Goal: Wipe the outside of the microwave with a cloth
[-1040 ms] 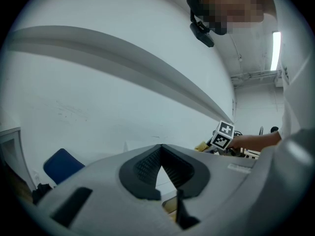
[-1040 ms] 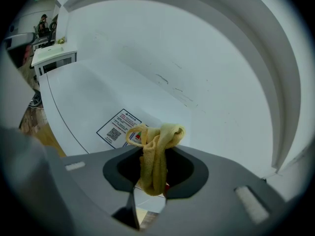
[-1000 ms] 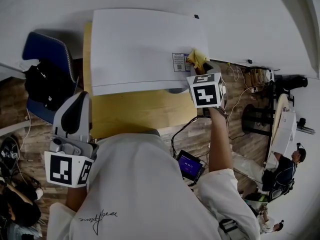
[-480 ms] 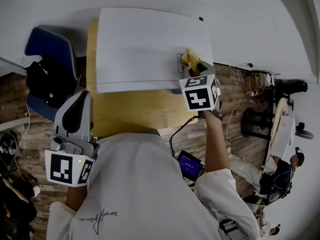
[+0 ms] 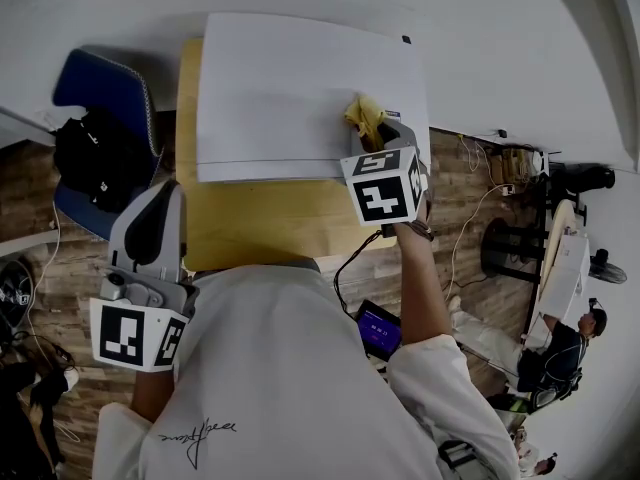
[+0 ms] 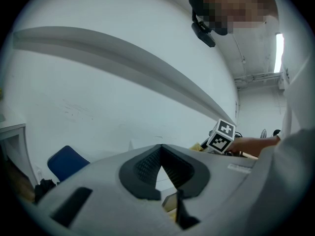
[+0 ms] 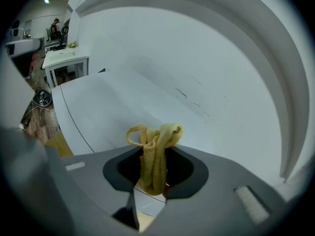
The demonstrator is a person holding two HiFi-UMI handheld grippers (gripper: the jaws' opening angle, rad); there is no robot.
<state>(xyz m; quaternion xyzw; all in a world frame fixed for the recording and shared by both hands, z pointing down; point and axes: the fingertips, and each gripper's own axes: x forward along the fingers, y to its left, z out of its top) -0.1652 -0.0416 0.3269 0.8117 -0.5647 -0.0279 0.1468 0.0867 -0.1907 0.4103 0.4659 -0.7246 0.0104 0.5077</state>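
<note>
While my right gripper [image 5: 384, 136] is clamped tight on the yellow cloth [image 5: 362, 114] atop the microwave [image 5: 280, 88] at 1 o'clock, my left gripper [image 5: 150, 208] sits closed and empty at 9 o'clock.

Right gripper [image 7: 155, 173] jaws pinched on yellow cloth [image 7: 155, 149], nothing loose about it. Cloth bunched up, floppy loop poking out past jaw tips. White microwave [image 7: 106, 107] top right under it, can't tell if touching. Plain white wall [image 7: 206, 68] far side. White desk [image 7: 65, 58] and person [image 7: 56, 23] way off far left.
</note>
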